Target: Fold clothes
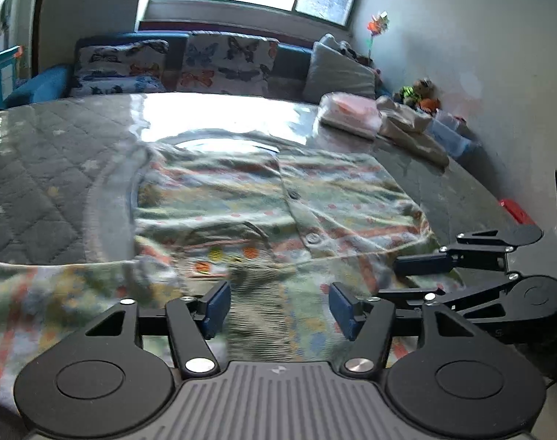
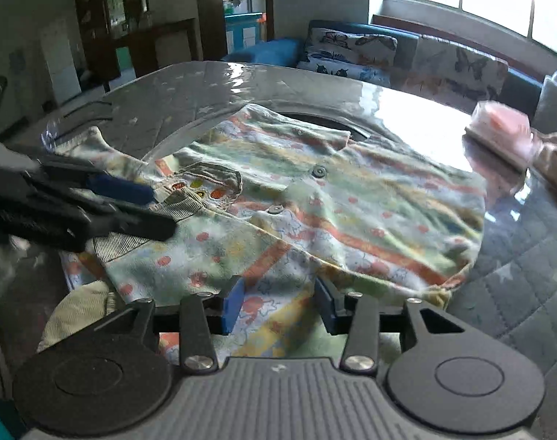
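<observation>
Both grippers, left gripper [image 1: 278, 306] and right gripper [image 2: 280, 306], stand with jaws apart, clamping nothing, low over the near hem of the patterned shirt [image 1: 278, 198]. We see it spread button-side up on the glass-topped table [image 2: 517, 256], collar toward 12 o'clock, one sleeve trailing off at 9 o'clock. Risk, in our judgement: pinching a single layer drags the cloth across slick glass; folded stack [image 1: 352, 113] at 1 o'clock may get nudged.
</observation>
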`<state>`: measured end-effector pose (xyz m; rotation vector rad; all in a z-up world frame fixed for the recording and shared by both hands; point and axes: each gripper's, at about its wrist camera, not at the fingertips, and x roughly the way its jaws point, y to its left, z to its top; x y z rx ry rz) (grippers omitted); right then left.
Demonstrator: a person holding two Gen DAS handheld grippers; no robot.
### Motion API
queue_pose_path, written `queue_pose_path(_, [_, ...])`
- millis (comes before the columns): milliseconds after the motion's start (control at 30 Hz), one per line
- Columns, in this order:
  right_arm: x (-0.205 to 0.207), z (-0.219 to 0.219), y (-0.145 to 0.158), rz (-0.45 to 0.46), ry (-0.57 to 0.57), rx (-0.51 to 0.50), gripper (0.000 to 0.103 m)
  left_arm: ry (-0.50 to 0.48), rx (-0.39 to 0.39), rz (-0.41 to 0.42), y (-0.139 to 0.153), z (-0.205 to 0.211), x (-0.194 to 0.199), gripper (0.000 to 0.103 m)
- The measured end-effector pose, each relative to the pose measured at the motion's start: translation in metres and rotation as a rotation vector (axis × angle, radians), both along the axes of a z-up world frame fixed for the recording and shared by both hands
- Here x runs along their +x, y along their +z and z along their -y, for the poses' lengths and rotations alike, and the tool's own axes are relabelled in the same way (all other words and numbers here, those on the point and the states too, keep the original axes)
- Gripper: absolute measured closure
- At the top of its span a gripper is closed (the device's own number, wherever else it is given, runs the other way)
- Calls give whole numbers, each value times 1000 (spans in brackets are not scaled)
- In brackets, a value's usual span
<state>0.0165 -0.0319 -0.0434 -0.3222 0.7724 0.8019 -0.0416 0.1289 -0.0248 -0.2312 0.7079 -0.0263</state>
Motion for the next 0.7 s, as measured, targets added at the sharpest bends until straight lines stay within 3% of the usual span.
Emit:
queue_pose_path(200, [-19,-18,13,24,70,48,56,148,10,14,9,-38,-32,23])
queue_pose_path(367, [-30,-43,1,35,138,20,56,298,11,18,12,-74,-61,22])
queue_pose_path(567, [-32,-42,4,44,142,15,55,511,34,0,7,-123,-89,22])
queue_pose_path(700, [-34,-41,8,51,141,16,55,625,67,-8,2,-152,-96,29])
